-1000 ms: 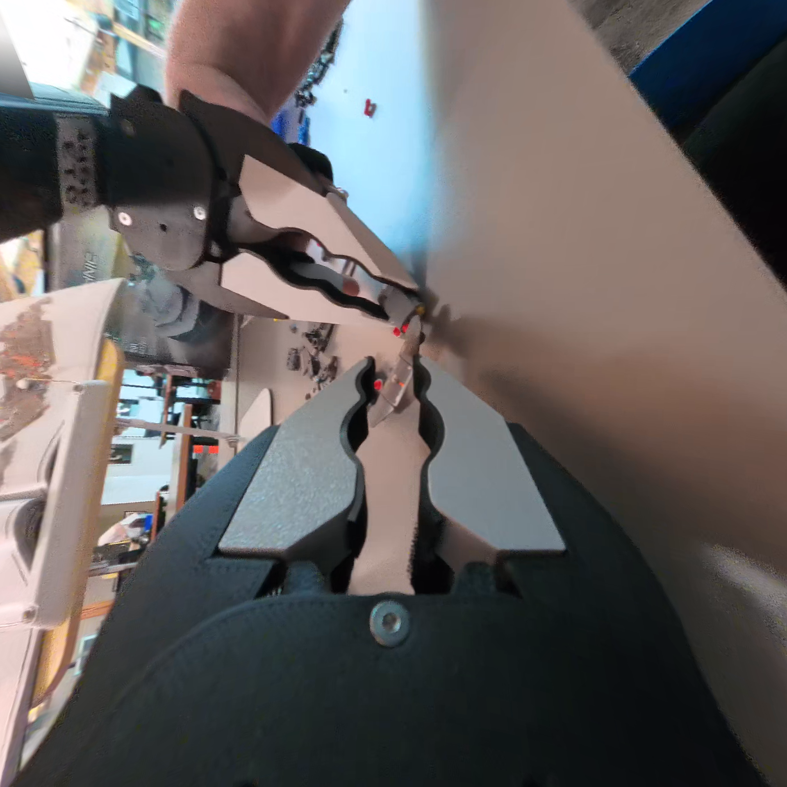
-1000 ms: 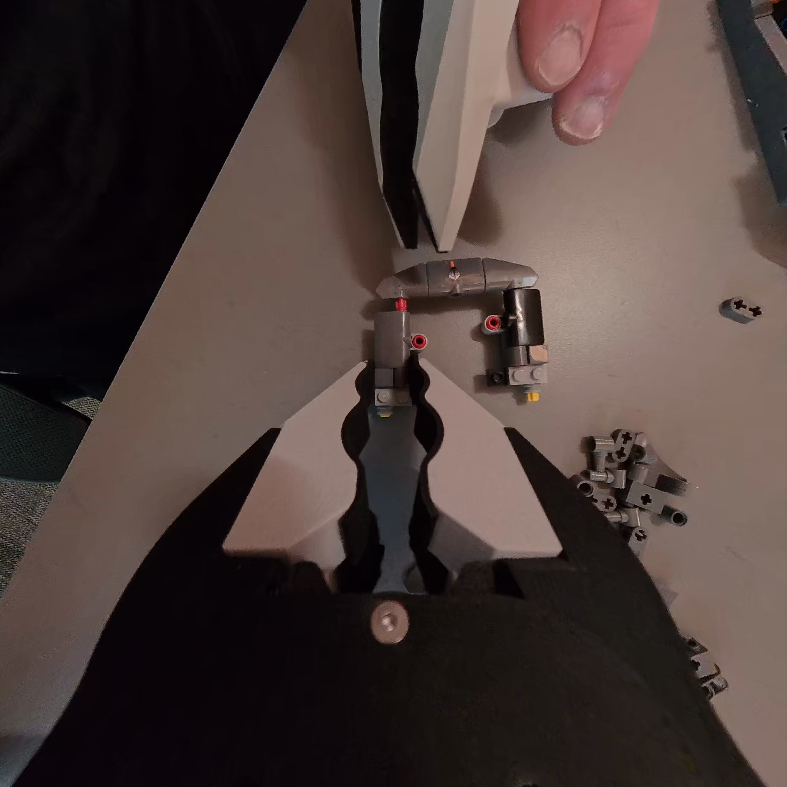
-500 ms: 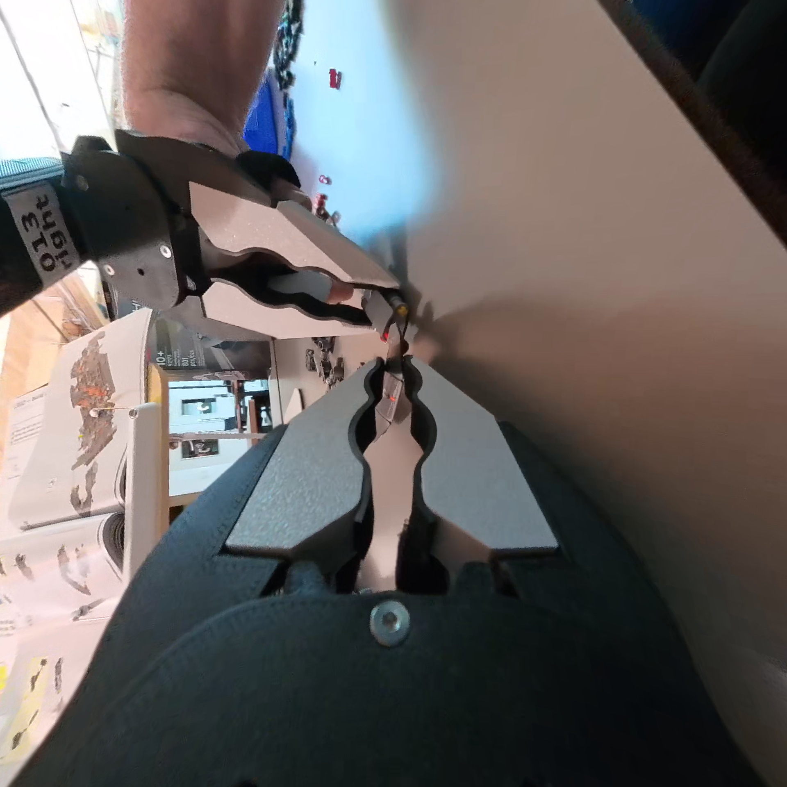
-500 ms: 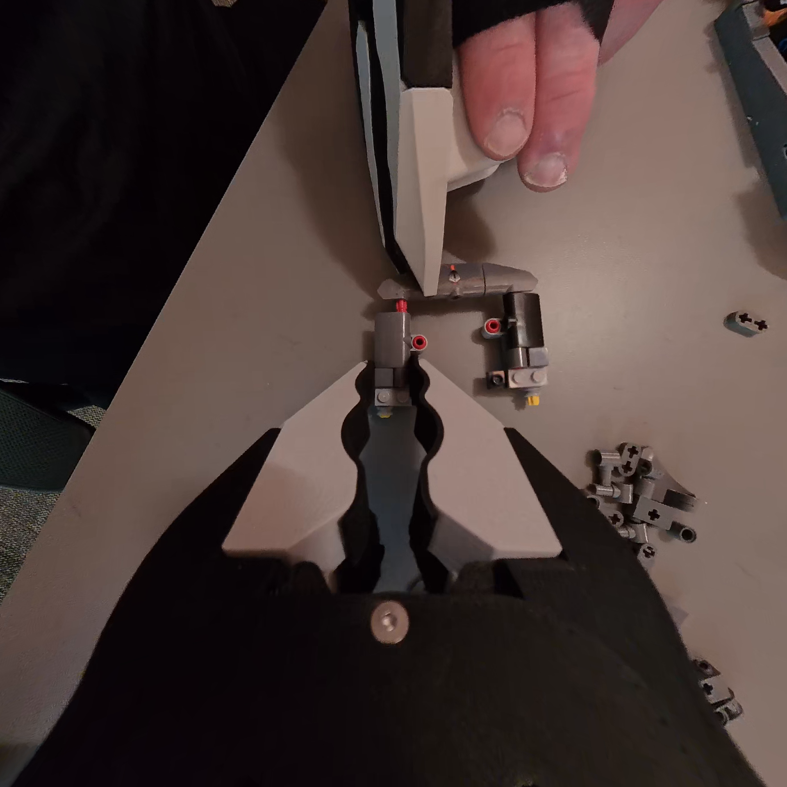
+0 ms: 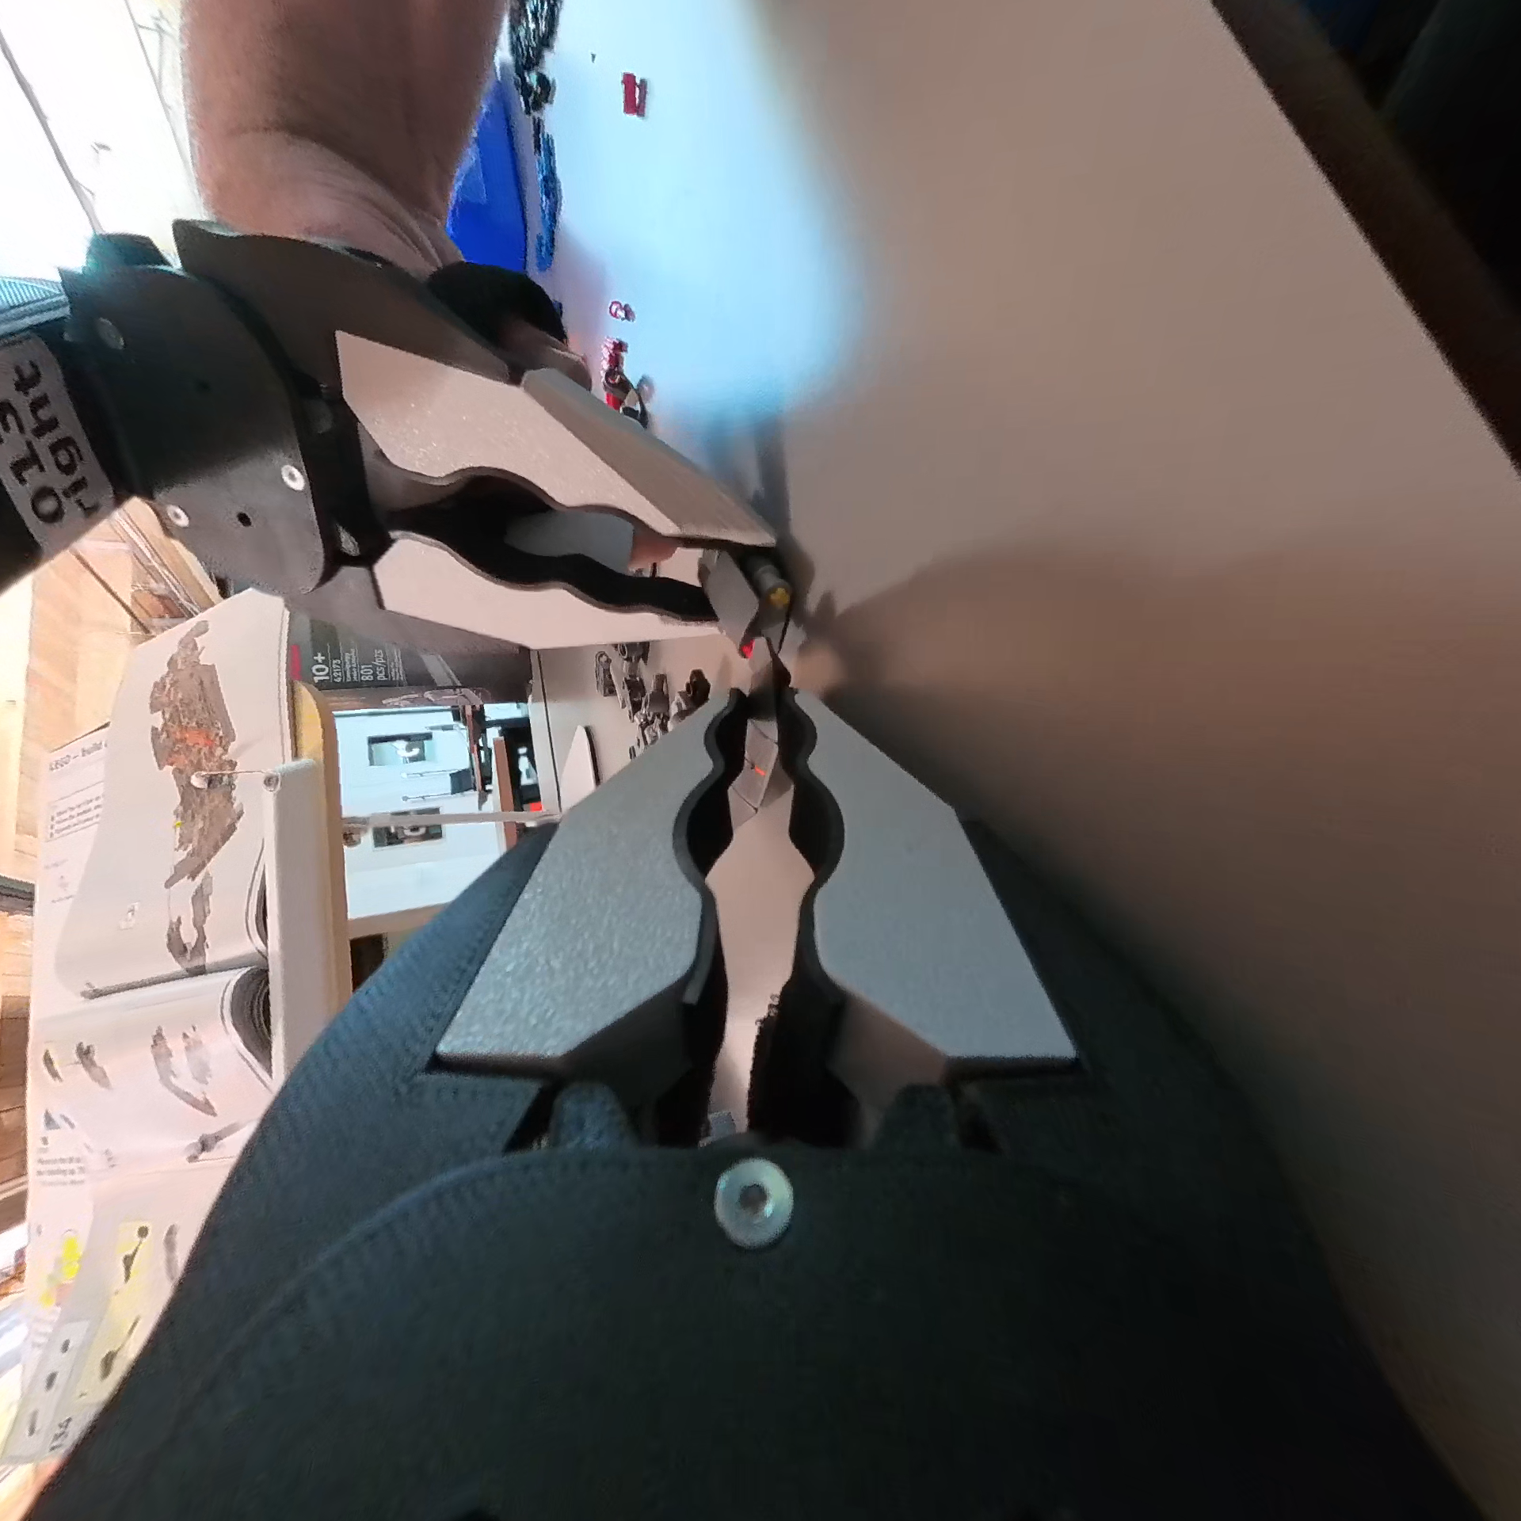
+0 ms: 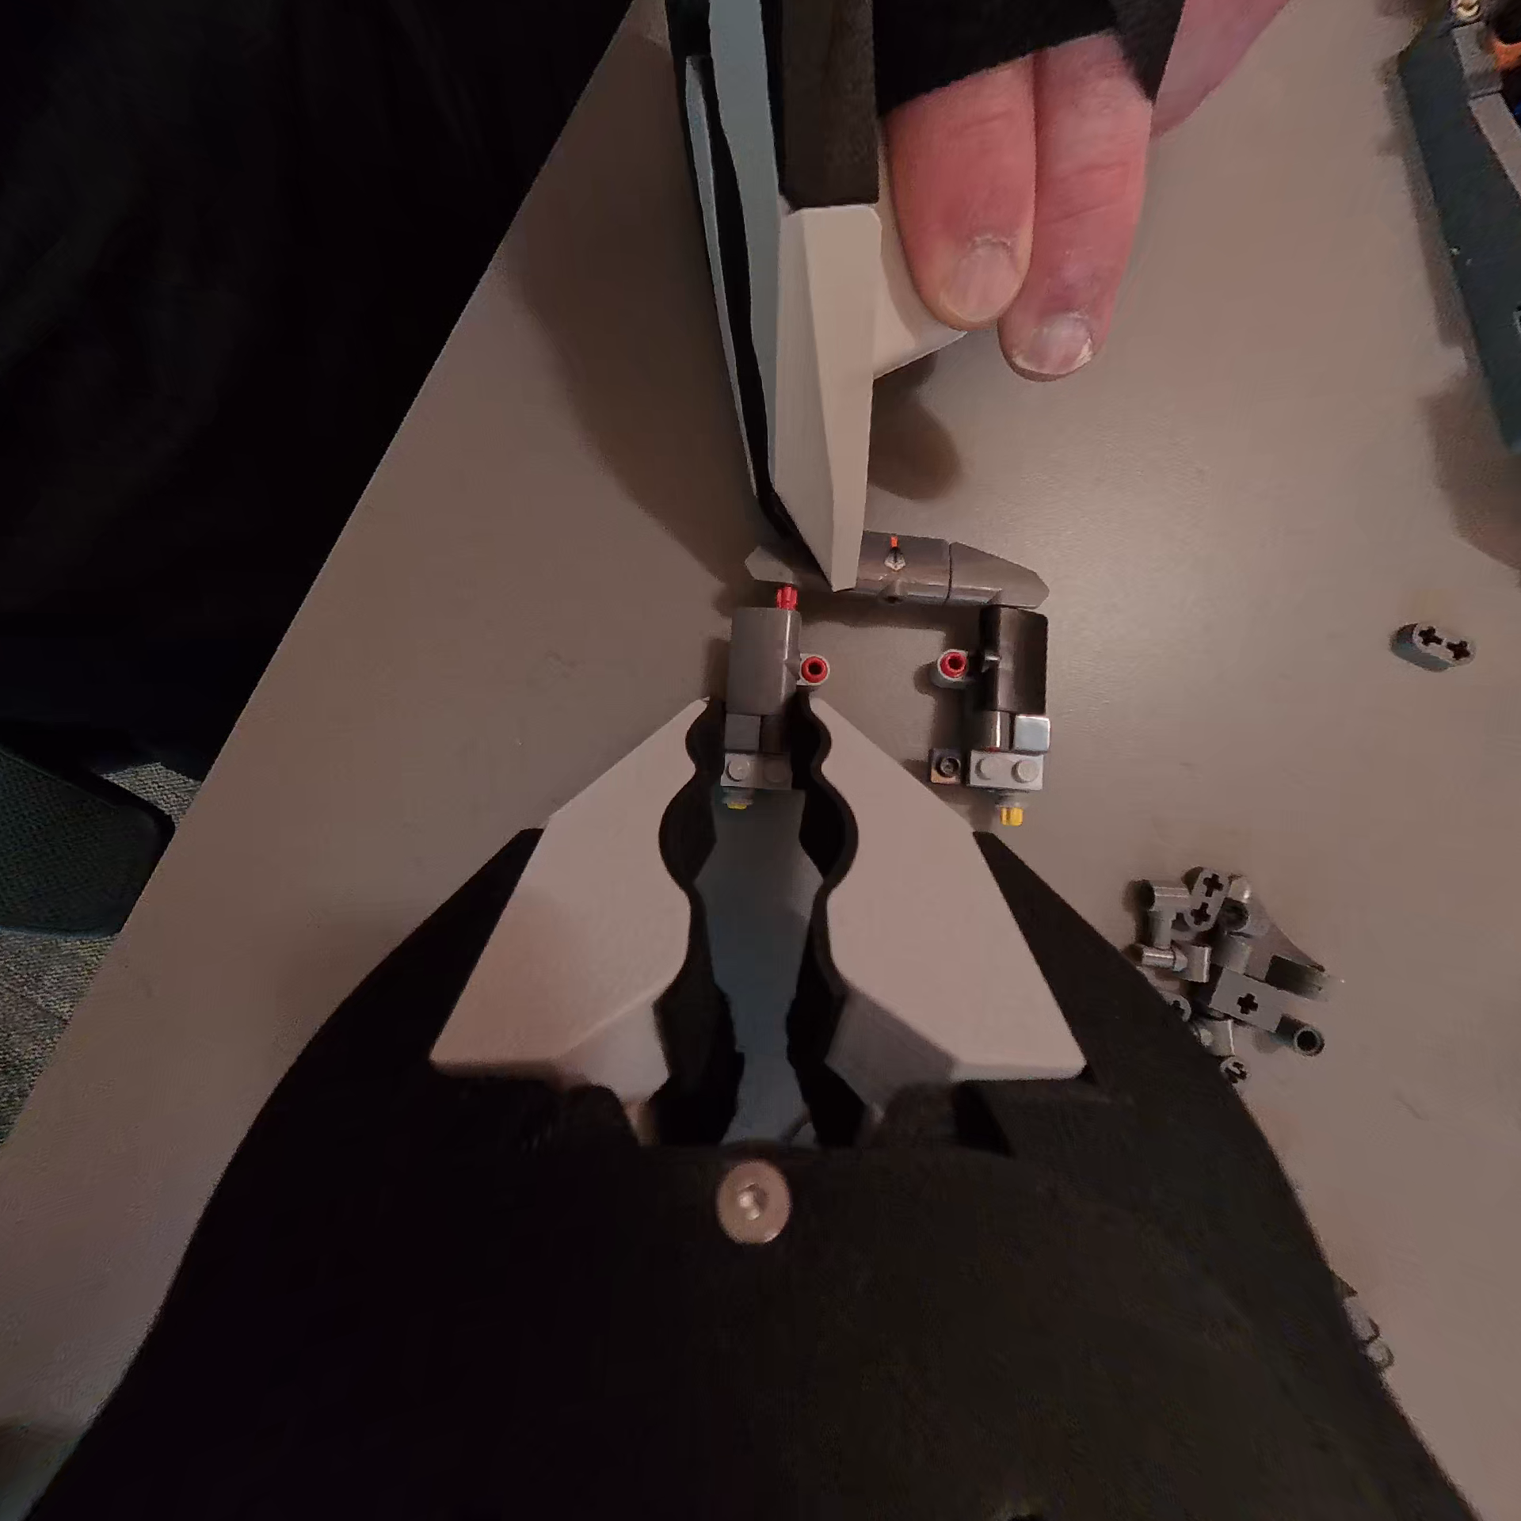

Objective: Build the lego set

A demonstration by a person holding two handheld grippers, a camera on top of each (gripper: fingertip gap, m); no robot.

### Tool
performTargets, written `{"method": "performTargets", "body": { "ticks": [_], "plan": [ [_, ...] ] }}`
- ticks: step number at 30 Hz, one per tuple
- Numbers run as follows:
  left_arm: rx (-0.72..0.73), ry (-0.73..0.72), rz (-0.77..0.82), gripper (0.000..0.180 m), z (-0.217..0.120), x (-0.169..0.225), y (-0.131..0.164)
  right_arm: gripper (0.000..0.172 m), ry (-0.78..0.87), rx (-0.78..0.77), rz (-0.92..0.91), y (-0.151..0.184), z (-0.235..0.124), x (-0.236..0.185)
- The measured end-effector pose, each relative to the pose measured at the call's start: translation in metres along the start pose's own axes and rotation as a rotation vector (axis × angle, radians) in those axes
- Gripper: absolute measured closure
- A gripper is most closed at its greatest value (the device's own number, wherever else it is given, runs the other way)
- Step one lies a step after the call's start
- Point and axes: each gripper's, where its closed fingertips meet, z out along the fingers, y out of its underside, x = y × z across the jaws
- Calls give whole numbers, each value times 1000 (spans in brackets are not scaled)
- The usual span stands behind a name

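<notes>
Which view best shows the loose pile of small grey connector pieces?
The right wrist view: the pile of grey connector pieces lies unobstructed on the table. The left wrist view shows only a distant, blurry cluster, probably the same pile.

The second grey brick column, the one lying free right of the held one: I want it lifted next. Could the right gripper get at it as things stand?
Probably not yet: the right gripper is shut on the other grey column. The free column itself lies uncovered.

Print on box [image 5: 354,662], gripper band [image 5: 49,461], booklet [image 5: 123,823].
</notes>
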Motion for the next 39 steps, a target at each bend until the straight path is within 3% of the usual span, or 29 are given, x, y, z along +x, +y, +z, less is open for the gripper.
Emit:
{"method": "performTargets", "body": {
  "ticks": [13,26,28,30,34,39],
  "plan": [
    [-113,-26,52,176,3,0,1,159,18,-14,55,-2,1,0],
    [-116,-23,43,175,8,-3,2,159,64,-26,103,-1,1,1],
    [-117,-10,16,174,10,-4,7,158,115,-20,131,0,1,6],
    [-108,-13,13,174,13,-7,11,141,172,-12,146,2,-2,10],
    [-79,-18,9,174,15,-12,17,127,265,25,181,6,-15,11],
    [-64,-30,-46,159,8,-23,19,132,402,88,196,9,-41,14]
  ]
}}
